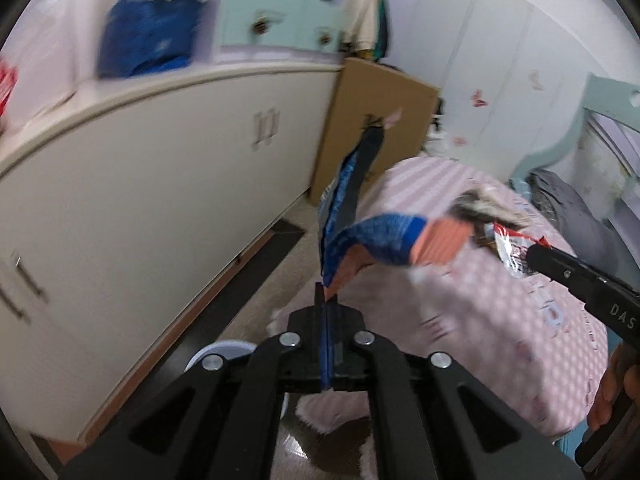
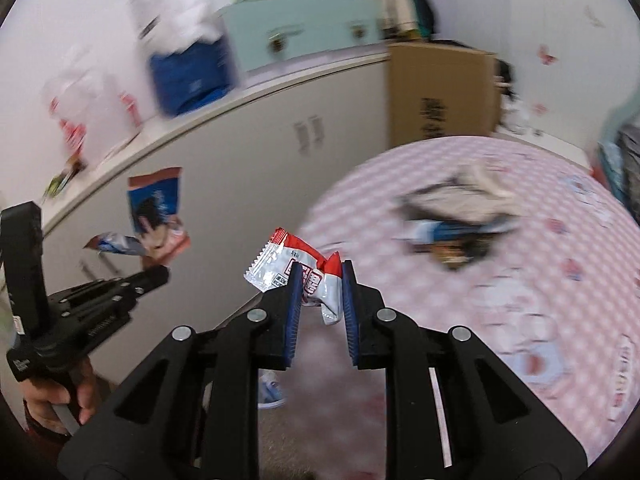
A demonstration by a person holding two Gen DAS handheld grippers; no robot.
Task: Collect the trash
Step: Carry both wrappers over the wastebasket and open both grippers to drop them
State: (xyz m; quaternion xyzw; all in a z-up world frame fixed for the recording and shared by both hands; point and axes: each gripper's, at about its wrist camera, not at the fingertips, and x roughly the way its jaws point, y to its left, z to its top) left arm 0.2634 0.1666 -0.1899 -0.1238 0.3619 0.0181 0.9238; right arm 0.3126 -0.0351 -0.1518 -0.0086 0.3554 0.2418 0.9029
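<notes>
Foil-thin plastic is what both grippers carry, so each piece will weigh almost nothing, crumple freely and slide on a slack grip; a flat pinch across a sealed edge or a gathered fold should suit best.

Left wrist view: the left gripper (image 1: 326, 300) is fully closed on the lower edge of a blue and orange wrapper (image 1: 376, 244), which stands up and flops over to the right above the pink bed (image 1: 500, 320). It is limp, printed, and blurred, so its print cannot be read. At the right edge the right gripper (image 1: 532, 254) comes in with a red and white packet (image 1: 508, 246) at its tip.

Right wrist view: the right gripper (image 2: 320, 276) stands narrow, its blue pads (image 2: 294, 300) pressing on the packet (image 2: 296, 268), a glossy red and white sachet with crimped ends, hanging in the air beside the bed (image 2: 500, 320). Far left, the left gripper (image 2: 158, 274) holds the wrapper (image 2: 158, 212) up before the cabinet (image 2: 240, 184). Another piece, perhaps more litter, lies on the bed, too smeared to name.
</notes>
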